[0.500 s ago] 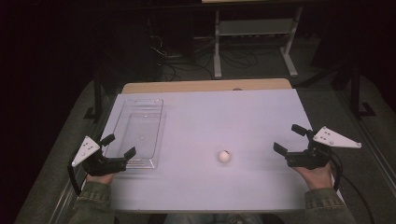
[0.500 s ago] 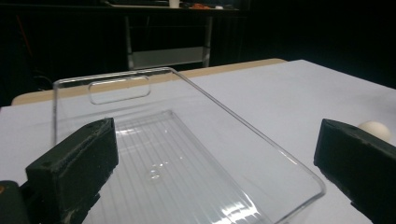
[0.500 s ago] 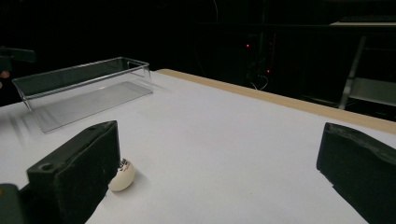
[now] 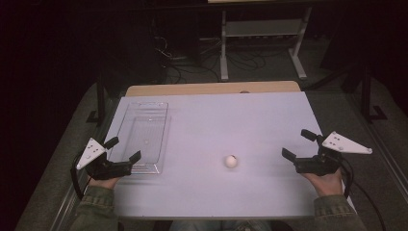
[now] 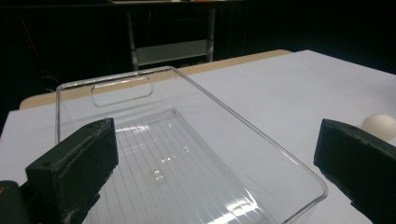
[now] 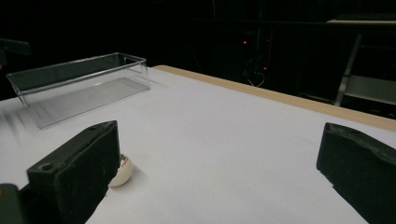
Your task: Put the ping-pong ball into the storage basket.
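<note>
A small white ball [image 4: 231,161] rests on the white table top [image 4: 216,120], near the front and a little right of centre. A clear plastic tray [image 4: 144,137], with nothing in it, lies lengthwise at the left. My left gripper [image 4: 123,149] hovers open at the tray's near end, its jaws wide apart with nothing between them. In the left gripper view the tray's rim [image 5: 261,135] runs between the jaws and the ball [image 5: 380,126] peeks over the right jaw. My right gripper [image 4: 298,144] stands open to the right of the ball, apart from it. Its own view shows the ball [image 6: 122,170] beside the left jaw.
A strip of bare wood [image 4: 211,88] edges the table's far side. Beyond it the room is dark, with a metal shelf frame [image 4: 262,43] and cables on the floor. Open table top lies between the tray and the right gripper.
</note>
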Demonstrator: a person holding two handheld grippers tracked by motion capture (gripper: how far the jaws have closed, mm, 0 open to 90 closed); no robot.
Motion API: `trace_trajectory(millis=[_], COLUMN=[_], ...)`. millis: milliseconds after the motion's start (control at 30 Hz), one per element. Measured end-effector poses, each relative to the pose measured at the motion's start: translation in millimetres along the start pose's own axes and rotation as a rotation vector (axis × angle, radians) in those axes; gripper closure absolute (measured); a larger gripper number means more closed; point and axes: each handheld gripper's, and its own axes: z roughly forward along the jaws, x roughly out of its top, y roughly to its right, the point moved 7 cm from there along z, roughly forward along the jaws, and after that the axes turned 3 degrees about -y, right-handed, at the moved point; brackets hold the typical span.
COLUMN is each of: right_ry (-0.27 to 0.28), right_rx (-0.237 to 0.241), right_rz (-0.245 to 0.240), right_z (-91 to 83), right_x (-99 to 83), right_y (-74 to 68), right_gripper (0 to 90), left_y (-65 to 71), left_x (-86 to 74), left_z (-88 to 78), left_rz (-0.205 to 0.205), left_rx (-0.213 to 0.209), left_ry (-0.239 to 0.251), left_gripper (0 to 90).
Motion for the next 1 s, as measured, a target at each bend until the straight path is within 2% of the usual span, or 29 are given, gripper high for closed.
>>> trace_trajectory(millis=[100, 233, 700, 1000], right_ry=[0.0, -0.004, -0.015, -0.017], right_rx=[0.002, 0.005, 0.009, 0.009], right_rz=[-0.004, -0.003, -0.007, -0.006], right_z=[0.2, 0.7, 1.5, 1.7], right_x=[0.3, -0.1, -1.6, -1.7], right_y=[-1.3, -1.9, -2.1, -2.2], right_gripper=[0.0, 0.0, 0.0, 0.0], left_y=[0.5, 0.2, -3.4, 1.3], left_x=[1.9, 3.9, 10.1, 17.4], left_z=[0.0, 0.5, 6.0, 9.8], left_rz=[0.028, 0.046, 0.074, 0.107], left_rx=[0.005, 0.002, 0.001, -0.018], left_ry=[-0.013, -0.031, -0.101, -0.131], left_gripper=[0.0, 0.0, 0.0, 0.0])
